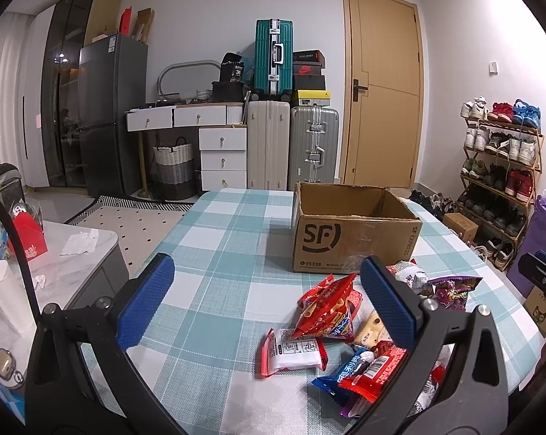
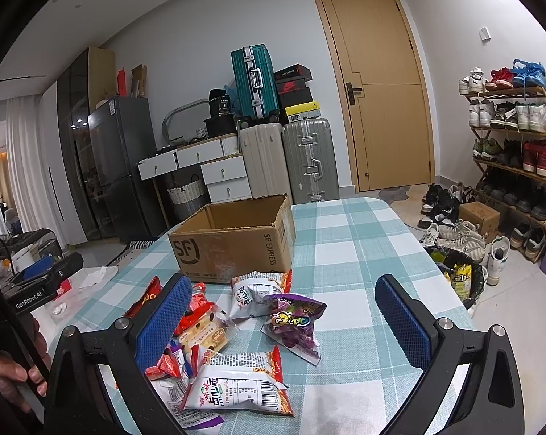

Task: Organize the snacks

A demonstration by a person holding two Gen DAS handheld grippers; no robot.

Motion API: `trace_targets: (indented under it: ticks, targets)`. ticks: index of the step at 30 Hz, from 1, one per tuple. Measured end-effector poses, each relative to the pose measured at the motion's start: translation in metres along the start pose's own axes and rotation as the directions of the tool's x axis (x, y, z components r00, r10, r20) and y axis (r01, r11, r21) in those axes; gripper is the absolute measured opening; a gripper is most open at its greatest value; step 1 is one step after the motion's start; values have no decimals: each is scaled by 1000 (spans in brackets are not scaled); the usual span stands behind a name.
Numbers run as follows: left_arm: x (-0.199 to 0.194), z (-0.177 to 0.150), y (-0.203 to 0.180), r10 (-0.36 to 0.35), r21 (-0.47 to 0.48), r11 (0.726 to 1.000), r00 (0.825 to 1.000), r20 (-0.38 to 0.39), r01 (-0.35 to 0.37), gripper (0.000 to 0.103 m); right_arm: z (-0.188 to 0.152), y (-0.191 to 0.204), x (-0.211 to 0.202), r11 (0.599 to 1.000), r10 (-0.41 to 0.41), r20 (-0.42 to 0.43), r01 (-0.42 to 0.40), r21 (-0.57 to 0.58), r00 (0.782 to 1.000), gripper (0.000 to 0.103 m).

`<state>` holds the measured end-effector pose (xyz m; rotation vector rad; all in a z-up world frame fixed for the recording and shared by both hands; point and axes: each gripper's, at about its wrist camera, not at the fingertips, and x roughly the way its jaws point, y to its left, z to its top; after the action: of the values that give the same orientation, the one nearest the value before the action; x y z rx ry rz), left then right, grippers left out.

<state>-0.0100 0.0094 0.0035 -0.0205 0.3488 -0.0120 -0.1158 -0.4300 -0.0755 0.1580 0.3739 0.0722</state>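
While both grippers gape, left gripper (image 1: pixel 265 301), right gripper (image 2: pixel 284 322), snacks (image 2: pixel 236 380) (loose) beside box (image 1: pixel 352 243)

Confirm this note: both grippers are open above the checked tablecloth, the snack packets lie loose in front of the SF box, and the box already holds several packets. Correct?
Not quite. In the right wrist view the SF box shows only bare inner walls and no packets; its floor is hidden. The rest stands: both grippers open, snack packets loose on the tablecloth.
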Motion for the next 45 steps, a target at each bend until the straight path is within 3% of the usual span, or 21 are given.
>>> trace_targets:
  ticks: [10, 18, 23, 28, 31, 35, 45]
  targets:
    - [3, -1, 1, 10, 0, 1000, 1000, -10, -10, 102, 0, 1, -1, 1000, 23, -14, -22, 19, 1000, 103]
    - [39, -12, 31, 59, -66, 995, 983, -176, -72, 102, 2, 0, 0, 1000, 13, -6, -13, 12, 1000, 103]
    - [66, -22, 37, 4, -59, 998, 961, -275, -21, 102, 4, 0, -3, 1000, 16, 2, -16, 12, 1000, 103]
    - [91, -40, 20, -70, -18, 997, 918, -391, 68, 102, 5, -2, -5, 1000, 26, 4, -26, 17, 1000, 103]
    - [104, -48, 13, -72, -13, 997, 894, -441, 74, 102, 7, -3, -8, 999, 34, 11, -34, 23, 999, 103]
    - [127, -61, 8, -95, -32, 995, 840, -534, 92, 102, 8, -5, -11, 999, 43, 17, -44, 33, 999, 103]
    - [161, -74, -2, -110, -15, 992, 780, -616, 128, 102, 8, -11, -6, 997, 63, -7, -63, 52, 998, 103]
